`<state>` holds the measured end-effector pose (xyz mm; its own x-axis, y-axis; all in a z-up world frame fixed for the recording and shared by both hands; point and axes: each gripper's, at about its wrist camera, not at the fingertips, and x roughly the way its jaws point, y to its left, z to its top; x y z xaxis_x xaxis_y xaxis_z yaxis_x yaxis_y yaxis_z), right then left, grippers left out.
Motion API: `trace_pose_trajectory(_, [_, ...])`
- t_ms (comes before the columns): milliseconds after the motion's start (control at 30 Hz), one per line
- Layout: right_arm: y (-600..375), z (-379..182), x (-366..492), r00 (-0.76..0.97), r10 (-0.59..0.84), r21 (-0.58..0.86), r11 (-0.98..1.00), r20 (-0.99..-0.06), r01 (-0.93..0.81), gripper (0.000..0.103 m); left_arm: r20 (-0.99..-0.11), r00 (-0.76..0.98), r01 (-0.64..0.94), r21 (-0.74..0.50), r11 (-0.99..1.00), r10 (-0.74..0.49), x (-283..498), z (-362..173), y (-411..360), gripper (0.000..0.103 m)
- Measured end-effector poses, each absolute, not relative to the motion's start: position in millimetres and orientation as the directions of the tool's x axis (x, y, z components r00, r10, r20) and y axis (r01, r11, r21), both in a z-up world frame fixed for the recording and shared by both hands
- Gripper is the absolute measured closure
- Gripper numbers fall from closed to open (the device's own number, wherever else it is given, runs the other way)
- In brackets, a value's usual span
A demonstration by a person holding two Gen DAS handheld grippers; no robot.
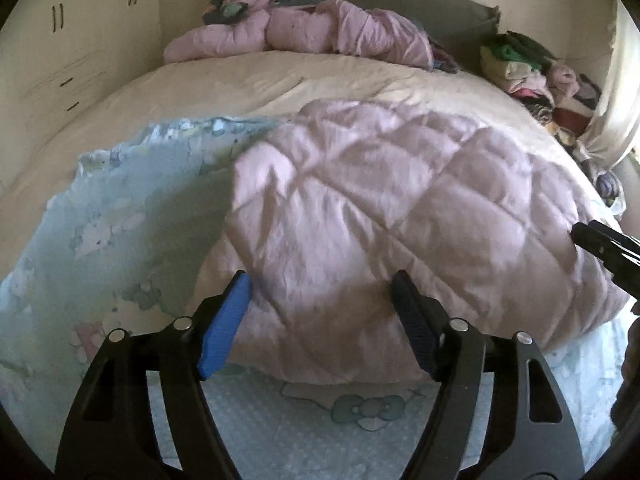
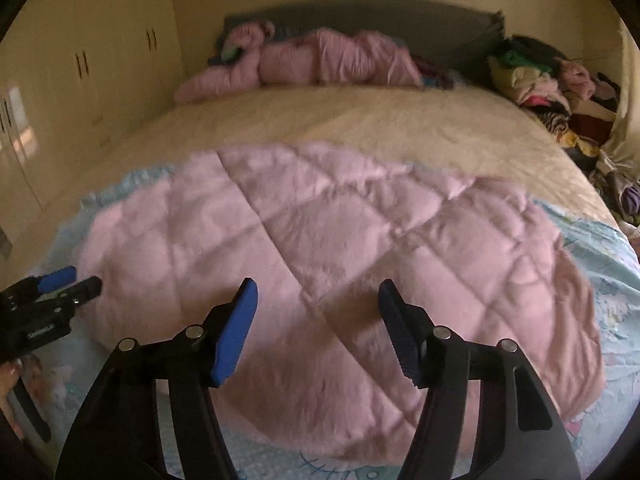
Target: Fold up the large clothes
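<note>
Left tongs (image 1: 322, 280): held open, nothing gripped, fingers spread over the quilt's near edge.
Right tongs (image 2: 318, 286): held open, nothing gripped.
Pink quilted blanket (image 2: 320, 248): laid folded just ahead of both tongs, on a blue printed sheet (image 1: 120, 216) spread over the bed (image 2: 360, 128).
Clothes pile (image 2: 552, 84): seen far ahead, to the right.
</note>
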<state>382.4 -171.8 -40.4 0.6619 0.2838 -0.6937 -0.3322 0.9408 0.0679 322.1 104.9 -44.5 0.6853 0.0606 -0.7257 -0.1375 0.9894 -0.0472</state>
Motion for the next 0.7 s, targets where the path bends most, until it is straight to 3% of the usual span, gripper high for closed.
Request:
trace_pose_trajectory(100, [-164,-60,398,0.612,0.254,0.062,0.947,-0.749,-0.316,0.041,-0.722,0.689,-0.142,-0.043,0.989,0.068,326,-52,106,0.031])
trace_pose_trajectory(333, [-161,-75,404,0.614,0.243,0.059,0.951,-0.751,-0.305,0.040,-0.713,0.698,-0.140,-0.055,0.989,0.059,324,-54,108,0.028])
trace_pose_trajectory(400, [-170,-64,397,0.614,0.295,0.112,0.941,-0.732,-0.318,0.039,-0.705,0.705,-0.155,-0.052,0.987,0.074,319,-46,111,0.020])
trace_pose_trajectory(433, [-177,-58,393,0.621,0.325,0.141,0.934,-0.714,-0.327,0.034,-0.701,0.708,-0.166,-0.050,0.985,0.084,316,-42,113,0.009])
trace_pose_trajectory(533, [-205,-37,374,0.674,0.365,0.203,0.929,-0.642,-0.310,0.010,-0.679,0.730,-0.188,-0.082,0.979,0.083,308,-27,122,0.009])
trace_pose_trajectory(700, [-254,-19,346,0.732,0.331,0.227,0.943,-0.595,-0.242,0.005,-0.666,0.739,-0.232,-0.108,0.967,0.103,298,-11,136,0.009])
